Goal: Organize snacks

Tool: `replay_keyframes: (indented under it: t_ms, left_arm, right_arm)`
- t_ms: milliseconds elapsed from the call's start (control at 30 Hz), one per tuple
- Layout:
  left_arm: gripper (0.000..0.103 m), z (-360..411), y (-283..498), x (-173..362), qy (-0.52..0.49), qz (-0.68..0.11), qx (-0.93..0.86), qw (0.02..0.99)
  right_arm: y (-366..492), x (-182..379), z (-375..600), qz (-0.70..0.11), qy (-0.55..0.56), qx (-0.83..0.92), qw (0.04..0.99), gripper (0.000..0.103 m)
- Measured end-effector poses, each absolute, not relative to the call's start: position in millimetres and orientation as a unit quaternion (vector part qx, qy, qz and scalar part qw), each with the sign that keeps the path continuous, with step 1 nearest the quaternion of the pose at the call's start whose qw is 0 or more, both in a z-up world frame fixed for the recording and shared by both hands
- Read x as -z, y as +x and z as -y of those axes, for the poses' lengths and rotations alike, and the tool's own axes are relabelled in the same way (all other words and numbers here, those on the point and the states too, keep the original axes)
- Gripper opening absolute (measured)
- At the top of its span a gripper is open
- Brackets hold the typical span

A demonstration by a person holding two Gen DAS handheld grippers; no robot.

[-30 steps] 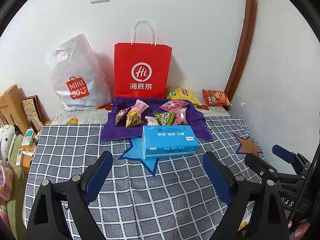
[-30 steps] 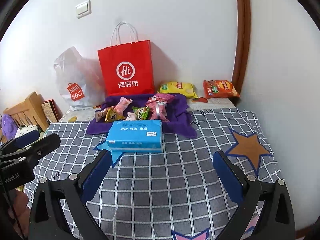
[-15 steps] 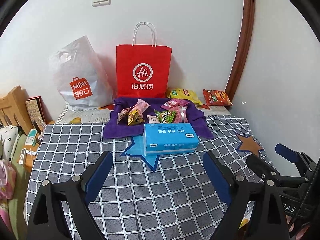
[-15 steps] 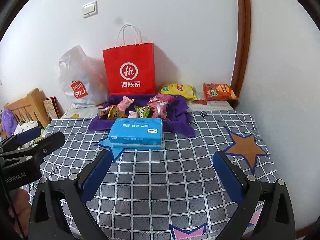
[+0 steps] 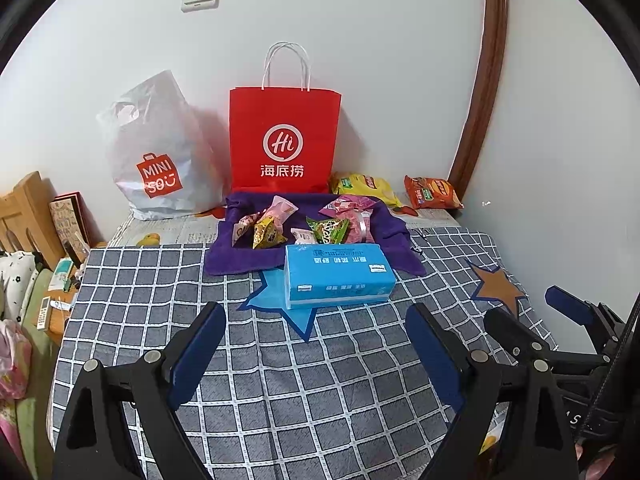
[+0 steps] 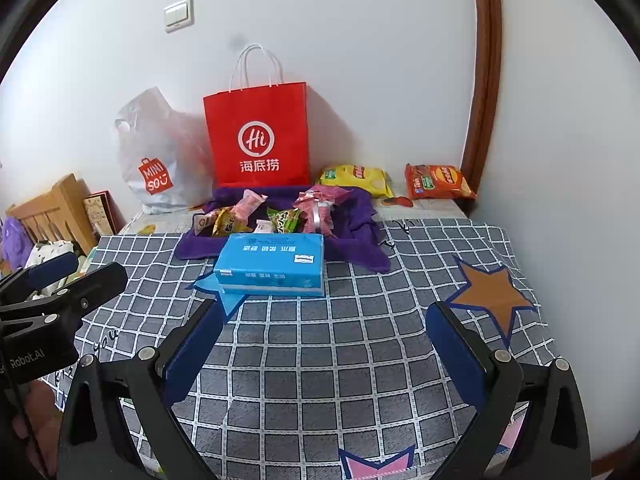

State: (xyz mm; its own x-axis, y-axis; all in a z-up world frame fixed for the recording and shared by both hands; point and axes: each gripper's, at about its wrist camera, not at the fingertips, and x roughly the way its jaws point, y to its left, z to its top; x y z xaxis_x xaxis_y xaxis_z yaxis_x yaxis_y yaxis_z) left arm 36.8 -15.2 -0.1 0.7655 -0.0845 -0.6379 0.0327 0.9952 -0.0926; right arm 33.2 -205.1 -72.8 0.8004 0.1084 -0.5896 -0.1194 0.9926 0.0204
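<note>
Nearest the cameras: left gripper (image 5: 316, 344) and right gripper (image 6: 324, 340), both with jaws spread wide and nothing between the pads, hovering side by side over the checked cover (image 5: 280, 380) of the table. Each seen from the other's camera, low at the frame edge.

Just beyond, centred ahead of both: a blue tissue pack (image 5: 338, 276), lying flat, its far edge touching or overlapping the purple cloth (image 5: 240, 256); not a snack, and partly screening what sits behind.

On that cloth, past the pack: a loose heap of small wrapped snacks (image 5: 312, 224), pink, yellow and green packets, some leaning on one another. Well out of reach of either gripper for now, straight ahead and slightly left of the right one.

Farther back against the wall: 2 bigger bags on a printed sheet, a yellow chip bag (image 6: 354, 178) and an orange chip bag (image 6: 438, 182), apart from the heap. Behind the cloth, an upright red paper bag (image 5: 284, 140); to its left, a white plastic bag (image 5: 156, 156).

Judgement on the step: unsettled. Would fit grippers poised ahead of sorting, or drawn back with the heap gathered on the cloth as wanted. Any reach toward the heap would need clearance over the tissue pack and a narrow pinch on a thin, crinkly wrapper.
</note>
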Motion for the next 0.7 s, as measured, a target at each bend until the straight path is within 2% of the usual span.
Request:
replay_keyframes:
  t_ms: [700]
  left_arm:
    - [0.091, 16.7, 39.5, 5.1, -0.034, -0.348, 0.032, 0.936]
  right_arm:
    - [34.5, 76.8, 208.5, -0.315, -0.006, -0.059, 0.947, 0.1]
